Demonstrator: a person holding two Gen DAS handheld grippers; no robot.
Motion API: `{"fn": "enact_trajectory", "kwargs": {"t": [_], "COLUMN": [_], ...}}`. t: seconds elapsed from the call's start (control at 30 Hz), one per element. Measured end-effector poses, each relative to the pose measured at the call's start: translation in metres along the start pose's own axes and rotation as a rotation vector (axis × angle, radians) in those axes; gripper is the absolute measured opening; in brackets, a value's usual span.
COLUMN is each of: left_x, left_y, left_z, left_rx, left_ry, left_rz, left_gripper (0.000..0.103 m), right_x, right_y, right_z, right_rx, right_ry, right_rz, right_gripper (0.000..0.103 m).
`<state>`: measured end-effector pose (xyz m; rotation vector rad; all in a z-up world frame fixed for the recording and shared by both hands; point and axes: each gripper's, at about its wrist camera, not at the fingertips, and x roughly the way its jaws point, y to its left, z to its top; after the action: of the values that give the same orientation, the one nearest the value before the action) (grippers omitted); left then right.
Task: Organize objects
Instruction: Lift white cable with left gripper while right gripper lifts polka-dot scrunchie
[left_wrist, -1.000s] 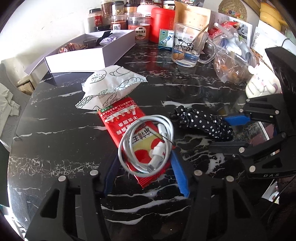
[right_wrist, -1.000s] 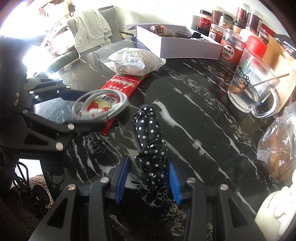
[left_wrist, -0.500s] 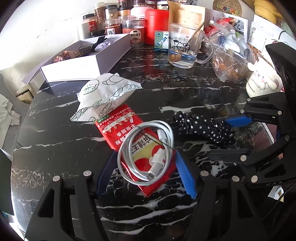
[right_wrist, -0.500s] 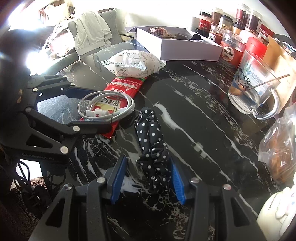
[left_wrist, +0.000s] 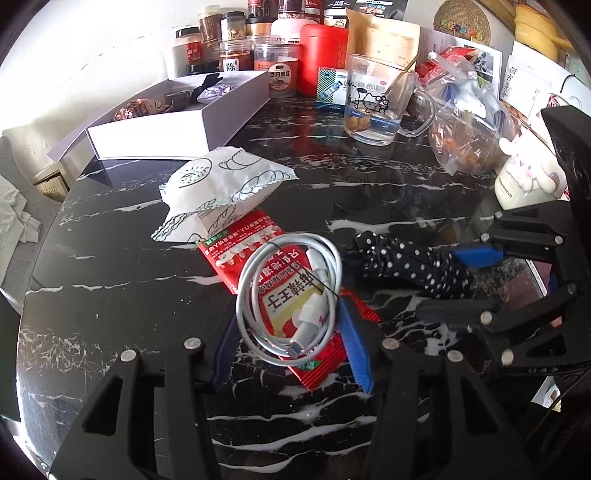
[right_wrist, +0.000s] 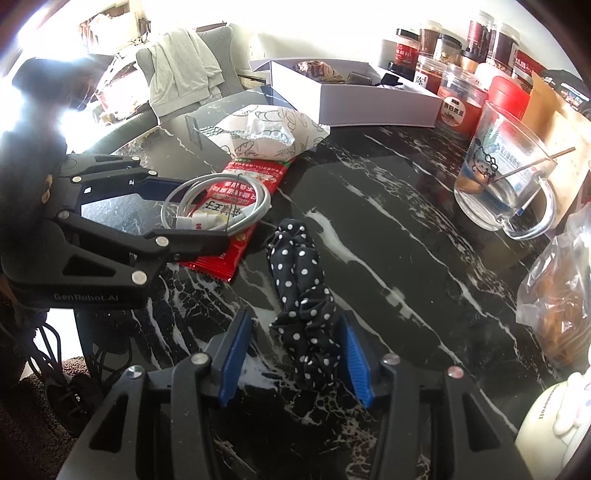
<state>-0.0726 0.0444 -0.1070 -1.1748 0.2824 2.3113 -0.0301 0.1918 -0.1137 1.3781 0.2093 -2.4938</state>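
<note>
Left wrist view shows our left claw (left_wrist: 291, 349) closing around the coiled white charging cable (left_wrist: 288, 295), which lies on a red snack packet (left_wrist: 258, 258); its pads are not yet pressing. Our right claw (right_wrist: 291, 363) is closing on the polka-dot scrunchie (right_wrist: 303, 314), fabric between the pads, one pad already touching. We judge both grasps are under way. Next comes lifting toward the open white box (left_wrist: 166, 133); the marble worktop (left_wrist: 110, 295) between is partly blocked by a printed white packet (left_wrist: 221, 184).
</note>
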Motion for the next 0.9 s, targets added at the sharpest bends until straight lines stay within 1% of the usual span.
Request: {"fn": "enact_trajectory", "kwargs": {"t": [0.07, 0.13, 0.3, 0.43, 0.5, 0.6, 0.63, 0.7, 0.8, 0.9], "left_x": [-0.002, -0.005, -0.011, -0.01, -0.008, -0.001, 0.001, 0.002, 0.007, 0.009], "left_y": [0.001, 0.003, 0.005, 0.006, 0.007, 0.006, 0.005, 0.004, 0.002, -0.001], "left_z": [0.0, -0.001, -0.001, -0.001, 0.0, 0.002, 0.002, 0.003, 0.005, 0.005], "left_rx": [-0.007, -0.015, -0.029, -0.027, -0.041, -0.045, -0.042, -0.039, -0.028, -0.006], "left_ry": [0.003, 0.002, 0.004, 0.005, 0.002, 0.03, 0.036, 0.021, 0.006, -0.01], "left_rz": [0.001, -0.003, -0.009, -0.016, -0.02, -0.012, -0.01, -0.022, -0.014, -0.004], "left_gripper": [0.048, 0.046, 0.042, 0.042, 0.044, 0.053, 0.055, 0.056, 0.057, 0.055], "right_x": [-0.001, -0.001, -0.002, -0.003, -0.003, -0.003, -0.004, -0.004, -0.003, -0.003], "right_y": [-0.001, -0.002, -0.003, 0.0, 0.002, 0.001, 0.0, -0.001, -0.003, -0.003], "right_z": [0.001, 0.001, 0.0, 0.0, -0.001, -0.001, -0.001, -0.002, -0.002, -0.002], "right_rx": [0.008, 0.019, 0.031, 0.026, 0.024, 0.028, 0.029, 0.031, 0.036, 0.035], "right_ry": [-0.002, -0.005, -0.008, -0.01, -0.008, -0.003, -0.001, 0.001, 0.003, 0.002], "right_rz": [-0.002, 0.002, 0.023, 0.034, 0.032, 0.032, 0.031, 0.026, 0.026, 0.026], "right_gripper": [0.022, 0.018, 0.017, 0.017, 0.017, 0.017, 0.017, 0.017, 0.017, 0.017]}}
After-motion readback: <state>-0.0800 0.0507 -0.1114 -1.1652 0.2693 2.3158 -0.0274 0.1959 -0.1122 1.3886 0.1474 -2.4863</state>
